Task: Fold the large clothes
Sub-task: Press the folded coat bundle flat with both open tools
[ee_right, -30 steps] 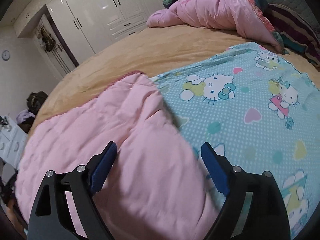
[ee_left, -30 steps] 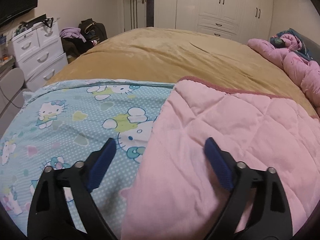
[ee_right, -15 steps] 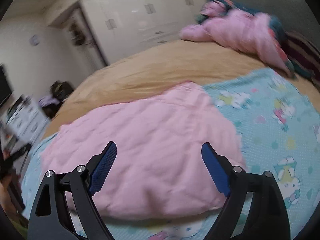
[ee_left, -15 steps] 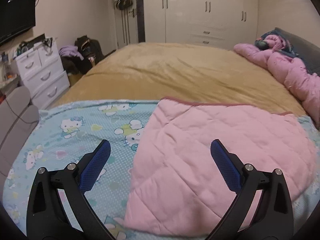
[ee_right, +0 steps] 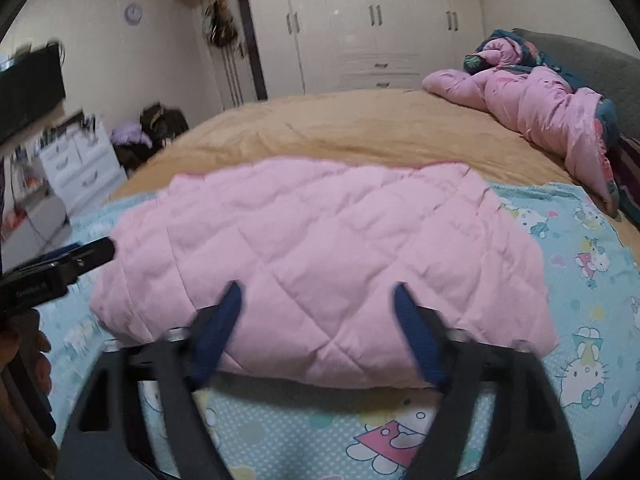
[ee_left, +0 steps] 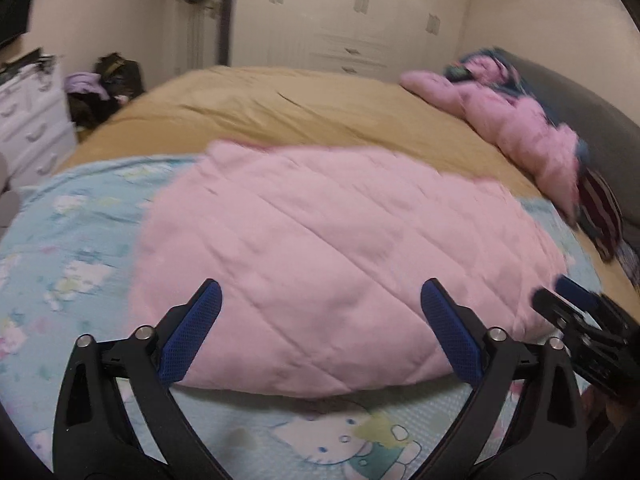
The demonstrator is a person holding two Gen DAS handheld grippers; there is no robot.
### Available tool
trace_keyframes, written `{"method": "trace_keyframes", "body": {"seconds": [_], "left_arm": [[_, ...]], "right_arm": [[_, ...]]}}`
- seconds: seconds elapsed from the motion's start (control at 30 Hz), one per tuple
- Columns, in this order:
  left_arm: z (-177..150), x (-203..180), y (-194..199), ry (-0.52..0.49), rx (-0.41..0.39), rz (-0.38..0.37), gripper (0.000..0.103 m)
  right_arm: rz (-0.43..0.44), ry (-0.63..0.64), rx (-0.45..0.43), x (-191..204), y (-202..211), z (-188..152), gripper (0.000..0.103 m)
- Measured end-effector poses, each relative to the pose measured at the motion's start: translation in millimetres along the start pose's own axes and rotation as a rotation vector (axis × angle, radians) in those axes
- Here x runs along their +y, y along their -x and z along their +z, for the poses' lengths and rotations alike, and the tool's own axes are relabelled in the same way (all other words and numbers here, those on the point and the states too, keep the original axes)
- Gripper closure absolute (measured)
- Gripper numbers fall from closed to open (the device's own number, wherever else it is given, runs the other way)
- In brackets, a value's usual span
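While both tools hang clear of the cloth, the left gripper (ee_left: 320, 328) stands with its jaws apart and nothing between the blue pads (ee_left: 188, 336), and the right gripper (ee_right: 320, 332) is likewise released, its jaws narrower than the left's; both pairs of jaws have just been closing in on empty air. Compared with a second ago, when each camera sat low over the fabric with the seam between pink and blue right at the fingers, both hands have drawn back toward the near edge, so the whole folded part now shows in each view. That part is the quilt's pink quilted side (ee_left: 344, 248), turned over onto its blue cartoon-print side (ee_right: 580, 264). It lies as a broad flap in the middle of the spread quilt, with printed cloth showing to the left, to the right and along the near edge under the fingers. The quilt rests on the tan bedspread (ee_left: 304, 108) of the bed, with a heap of pink bedding (ee_right: 532, 104) well apart at the headboard end. Across the room stand a white wardrobe (ee_right: 372, 24) and a white drawer chest (ee_right: 80, 164). Judging by this, one fold has been laid down and let go. Next would probably come a fresh grip on an outer printed edge, to carry it over the pink panel.
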State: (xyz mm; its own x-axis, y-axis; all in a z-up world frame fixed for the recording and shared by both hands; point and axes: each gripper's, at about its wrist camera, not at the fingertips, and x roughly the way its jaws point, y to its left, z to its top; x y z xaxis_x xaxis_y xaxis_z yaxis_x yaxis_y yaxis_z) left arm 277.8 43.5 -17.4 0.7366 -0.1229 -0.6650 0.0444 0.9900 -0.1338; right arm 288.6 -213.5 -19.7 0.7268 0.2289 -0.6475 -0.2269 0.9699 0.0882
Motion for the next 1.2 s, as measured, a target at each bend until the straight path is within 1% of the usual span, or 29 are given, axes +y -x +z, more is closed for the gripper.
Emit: {"method": "trace_keyframes", "body": {"seconds": [0.03, 0.07, 0.1, 0.17, 0.23, 0.3, 0.33, 0.43, 0.53, 0.57, 0.6, 0.63, 0.67, 0.73, 0.8, 0.87, 0.93, 1.03, 1.1, 1.2], "left_arm": [[-5, -4, -14, -0.003, 0.037, -0.015, 0.042], [-9, -5, -25, 0.000, 0.072, -0.033, 0.063], [-12, -4, -33, 0.003, 0.093, -0.046, 0.066], [-17, -5, -49, -0.013, 0.125, -0.038, 0.066], [-22, 1, -63, 0.004, 0.165, -0.061, 0.065], [-27, 8, -74, 0.024, 0.184, -0.086, 0.065], [-31, 8, -79, 0.024, 0.187, -0.089, 0.065], [-32, 1, -79, -0.003, 0.188, -0.062, 0.065], [-26, -1, -67, 0.007, 0.182, -0.071, 0.066], [-23, -1, -63, 0.017, 0.179, -0.078, 0.062], [-19, -1, -53, 0.025, 0.164, -0.092, 0.046], [-16, 0, -47, 0.025, 0.151, -0.098, 0.039], [-13, 0, -41, 0.021, 0.138, -0.092, 0.030], [-6, -2, -24, -0.002, 0.093, -0.061, 0.024], [0, 0, -11, -0.006, 0.051, -0.030, 0.009], [5, 3, -2, -0.005, 0.024, -0.014, 0.009], [9, 9, 5, -0.001, 0.000, 0.017, 0.009], [13, 20, 12, 0.012, -0.012, 0.060, 0.009], [17, 24, 18, 0.024, -0.021, 0.076, 0.009], [20, 33, 27, 0.046, -0.051, 0.076, 0.009]], "right_arm": [[0.004, 0.007, 0.008, 2, -4, -3, 0.049], [0.020, 0.008, 0.008, 2, -10, -4, 0.052], [0.030, 0.004, 0.010, 2, -13, -6, 0.052], [0.033, -0.009, 0.053, 2, -30, -8, 0.052], [0.031, -0.014, 0.101, 1, -47, -12, 0.051], [0.018, -0.021, 0.158, 1, -66, -17, 0.051], [0.010, -0.022, 0.167, 1, -71, -18, 0.051], [0.012, -0.033, 0.160, -1, -77, -19, 0.051], [0.032, -0.042, 0.143, -2, -67, -15, 0.050], [0.041, -0.046, 0.129, -3, -59, -11, 0.049], [0.045, -0.054, 0.116, -4, -52, -9, 0.040], [0.055, -0.065, 0.086, -5, -41, -6, 0.028], [0.059, -0.070, 0.054, -6, -32, -4, 0.022], [0.065, -0.067, -0.005, -11, -12, -1, 0.009], [0.064, -0.060, -0.051, -12, 5, 4, 0.004], [0.068, -0.064, -0.085, -17, 16, 7, 0.004], [0.073, -0.075, -0.090, -22, 23, 10, 0.004], [0.063, -0.093, -0.109, -31, 31, 13, 0.004], [0.049, -0.093, -0.121, -35, 37, 14, 0.004], [0.034, -0.103, -0.126, -41, 40, 15, 0.004]]}}
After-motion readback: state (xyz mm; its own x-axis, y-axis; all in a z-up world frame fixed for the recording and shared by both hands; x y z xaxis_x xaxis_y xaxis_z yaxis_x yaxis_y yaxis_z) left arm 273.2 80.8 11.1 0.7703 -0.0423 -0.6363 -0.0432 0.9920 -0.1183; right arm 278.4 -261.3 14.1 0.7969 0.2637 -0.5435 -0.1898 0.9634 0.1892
